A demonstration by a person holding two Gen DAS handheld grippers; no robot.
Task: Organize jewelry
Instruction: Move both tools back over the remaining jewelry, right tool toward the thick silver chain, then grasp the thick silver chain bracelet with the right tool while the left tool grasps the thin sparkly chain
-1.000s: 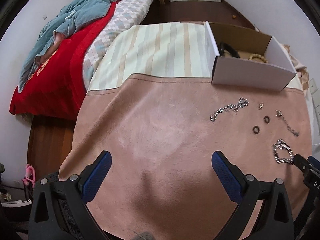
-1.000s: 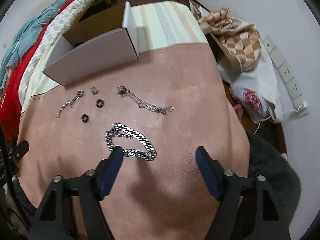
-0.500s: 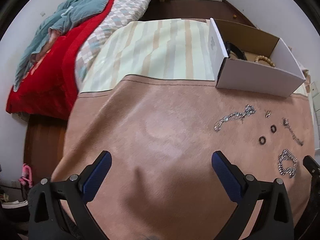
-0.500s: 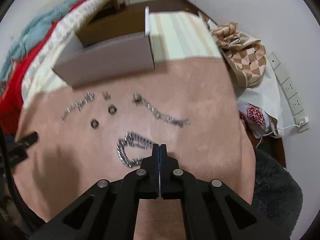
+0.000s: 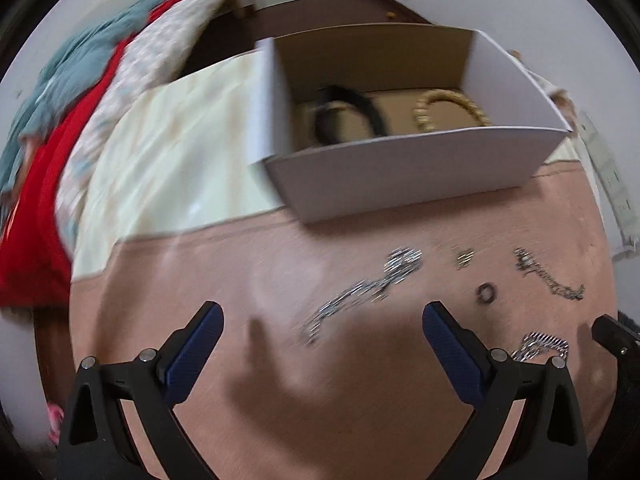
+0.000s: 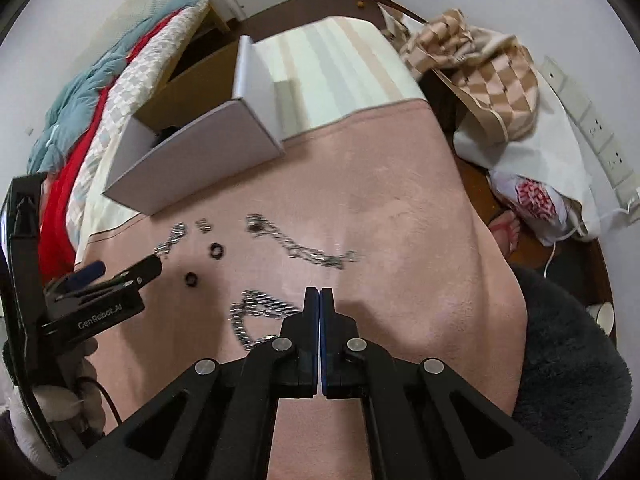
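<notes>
Several pieces of jewelry lie on the pink cloth (image 5: 200, 280). A thin silver chain (image 5: 360, 292) lies between the fingers of my open left gripper (image 5: 320, 332). Two black rings (image 6: 216, 251) (image 6: 191, 279), a small silver piece (image 6: 204, 225) and a long thin chain (image 6: 304, 246) lie further on. My right gripper (image 6: 319, 300) is shut on the edge of the thick silver chain (image 6: 256, 312). The white cardboard box (image 5: 400, 184) holds a black bracelet (image 5: 352, 114) and a gold beaded bracelet (image 5: 448, 110).
The cloth covers a striped surface (image 5: 172, 152). A bed with red and teal bedding (image 5: 60, 120) is at the left. A checkered bag (image 6: 480, 68), a plastic bag (image 6: 532, 200) and wall sockets (image 6: 600, 148) are at the right. A dark fuzzy rug (image 6: 568, 368) lies right.
My right gripper closed from open onto the thick silver chain. My left gripper moved forward and right, over the thin silver chain and nearer the box.
</notes>
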